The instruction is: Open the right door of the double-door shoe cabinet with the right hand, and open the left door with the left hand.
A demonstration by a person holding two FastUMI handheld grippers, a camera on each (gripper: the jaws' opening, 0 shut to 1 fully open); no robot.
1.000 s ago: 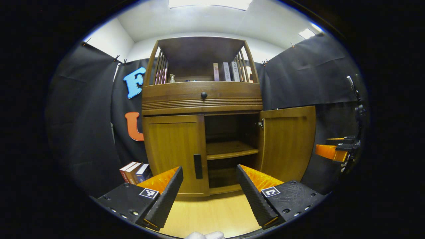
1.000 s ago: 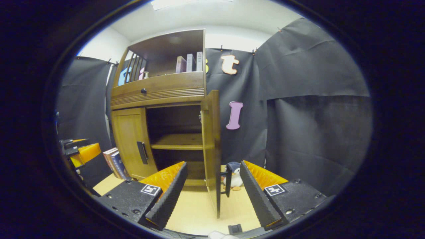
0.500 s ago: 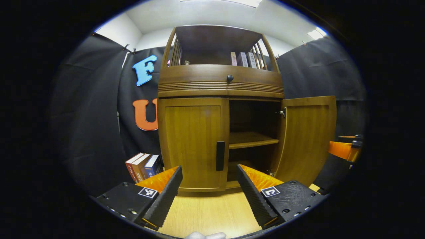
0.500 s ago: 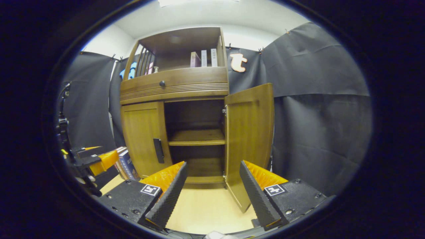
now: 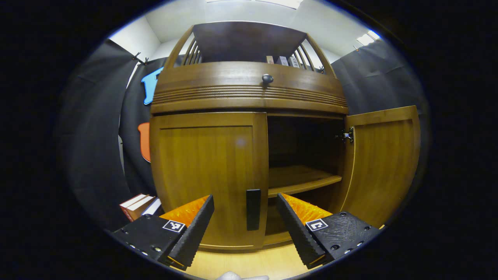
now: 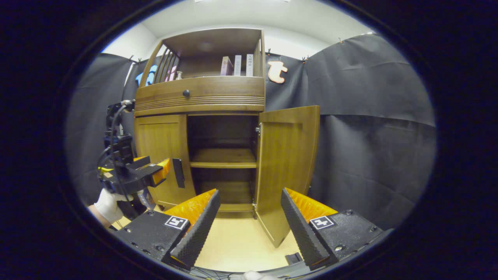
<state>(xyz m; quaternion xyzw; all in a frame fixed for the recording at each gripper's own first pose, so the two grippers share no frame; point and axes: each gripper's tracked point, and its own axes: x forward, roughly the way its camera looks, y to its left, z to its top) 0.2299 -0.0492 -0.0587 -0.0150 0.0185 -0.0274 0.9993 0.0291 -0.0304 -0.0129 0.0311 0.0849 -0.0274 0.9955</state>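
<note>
The wooden shoe cabinet [image 5: 249, 97] fills the left gripper view. Its left door [image 5: 202, 175] is closed, with a black vertical handle [image 5: 253, 209] at its right edge. The right door [image 5: 383, 163] stands swung wide open, showing a bare shelf [image 5: 303, 179]. My left gripper [image 5: 245, 225] is open, the handle lying just beyond the gap between its fingers. In the right gripper view the open right door [image 6: 286, 167] stands ahead, and my right gripper [image 6: 249, 225] is open and holds nothing. The left gripper [image 6: 149, 173], held by a gloved hand [image 6: 107, 206], hovers close to the left door's handle [image 6: 178, 173].
A drawer with a round black knob [image 5: 267, 78] sits above the doors; books [image 6: 236, 65] stand on the top shelf. More books [image 5: 136, 204] lean on the floor left of the cabinet. Light wood floor [image 6: 237, 245] lies in front. Black cloth walls surround the booth.
My left gripper has moved in toward the closed left door; its handle is now near the fingers. The right door has swung wider open, and my right gripper has drawn back from it.
</note>
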